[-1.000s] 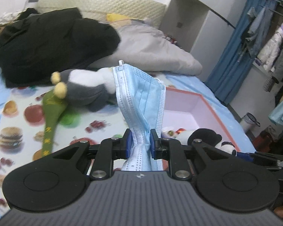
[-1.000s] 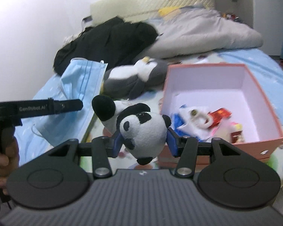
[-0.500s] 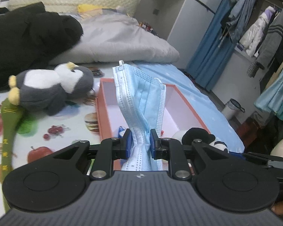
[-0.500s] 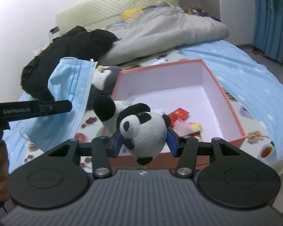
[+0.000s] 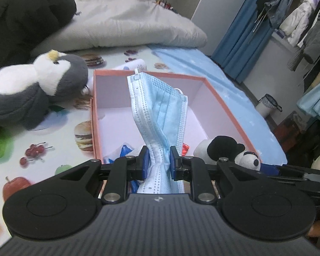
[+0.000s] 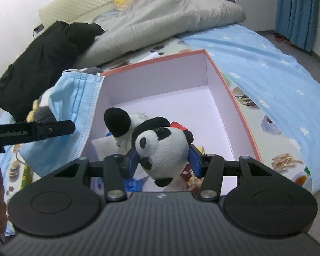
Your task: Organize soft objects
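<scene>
Both loads hang over the box (image 6: 224, 81): the left gripper (image 5: 159, 163) is clamped on the mask (image 5: 160, 111), the right gripper (image 6: 163, 160) on the panda (image 6: 162, 147); I would lower each well inside the walls before letting go; the mask is light and may drift out.

A lived-in home bedroom. A bed (image 6: 273, 64) fills most of both views, spread with a light blue sheet and a mat printed with burgers and fruit. A rumpled grey duvet (image 5: 128, 23) and a black coat (image 5: 21, 15) lie at upper left. At the right edge, clothes (image 5: 305, 19) hang beside a blue curtain (image 5: 243, 36) (an open wardrobe rail, it seems).
</scene>
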Action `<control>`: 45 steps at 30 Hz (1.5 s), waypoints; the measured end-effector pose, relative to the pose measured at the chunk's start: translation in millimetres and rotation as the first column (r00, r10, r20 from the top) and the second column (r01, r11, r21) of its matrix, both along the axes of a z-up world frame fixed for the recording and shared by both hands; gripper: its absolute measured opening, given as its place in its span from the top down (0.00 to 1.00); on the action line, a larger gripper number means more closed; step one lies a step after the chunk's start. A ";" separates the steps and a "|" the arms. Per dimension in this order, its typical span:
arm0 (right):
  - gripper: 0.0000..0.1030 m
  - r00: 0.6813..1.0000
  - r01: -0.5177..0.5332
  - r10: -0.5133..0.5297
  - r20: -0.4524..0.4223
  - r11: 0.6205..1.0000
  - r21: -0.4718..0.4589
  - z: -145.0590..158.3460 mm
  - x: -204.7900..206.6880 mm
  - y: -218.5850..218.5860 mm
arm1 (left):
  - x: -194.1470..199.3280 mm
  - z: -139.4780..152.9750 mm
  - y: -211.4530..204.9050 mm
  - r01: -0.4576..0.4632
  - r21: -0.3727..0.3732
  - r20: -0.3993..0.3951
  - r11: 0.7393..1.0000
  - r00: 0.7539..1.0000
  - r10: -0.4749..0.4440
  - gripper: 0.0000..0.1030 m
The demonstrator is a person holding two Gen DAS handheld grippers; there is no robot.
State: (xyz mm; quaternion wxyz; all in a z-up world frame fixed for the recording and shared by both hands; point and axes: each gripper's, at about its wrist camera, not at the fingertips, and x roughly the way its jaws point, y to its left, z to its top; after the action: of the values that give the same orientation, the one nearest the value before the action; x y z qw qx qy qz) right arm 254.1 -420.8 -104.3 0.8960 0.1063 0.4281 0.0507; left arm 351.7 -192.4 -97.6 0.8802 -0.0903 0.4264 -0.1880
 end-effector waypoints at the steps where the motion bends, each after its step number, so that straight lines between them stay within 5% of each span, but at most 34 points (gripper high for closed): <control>1: 0.49 1.000 -0.004 0.004 -0.007 1.000 0.003 -3.4 5.0 -1.0 | 8.0 -5.8 -2.9 0.002 0.001 -0.012 1.000 1.000 -0.002 0.78; 13: 0.48 0.995 -0.035 0.036 -0.095 0.999 0.006 -45.5 64.7 -3.9 | 64.0 -55.7 -12.2 -0.009 0.009 -0.093 1.000 0.996 0.010 0.77; 15: 0.45 0.994 -0.031 0.033 -0.102 0.999 0.015 -48.4 69.2 -4.6 | 68.1 -59.1 -11.9 -0.013 0.025 -0.105 1.000 0.994 0.015 0.65; 17: 0.27 0.993 -0.022 0.026 -0.111 0.999 0.032 -50.4 72.5 -6.4 | 71.3 -60.7 -11.3 -0.004 0.028 -0.110 1.000 0.994 0.007 0.49; 19: 0.16 0.995 -0.008 0.011 -0.103 1.000 0.026 -48.7 72.4 -7.2 | 69.9 -57.2 -9.6 -0.004 0.027 -0.096 1.000 0.995 0.007 0.47; 30: 0.16 0.999 0.030 -0.031 0.021 0.999 0.022 6.3 35.8 -10.0 | 33.3 -0.3 0.7 0.015 0.008 -0.003 1.000 1.000 -0.015 0.47; 45: 0.16 0.980 0.035 -0.037 0.195 0.999 0.013 91.4 -69.7 11.8 | -82.9 98.3 19.8 0.029 0.027 0.199 0.999 0.979 -0.034 0.47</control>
State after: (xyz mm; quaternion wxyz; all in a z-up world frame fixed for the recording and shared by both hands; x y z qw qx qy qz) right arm 184.5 -409.0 -12.9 0.9339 0.1128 0.3361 0.0467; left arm 268.7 -172.6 0.7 0.9164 -0.0538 0.3394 -0.2051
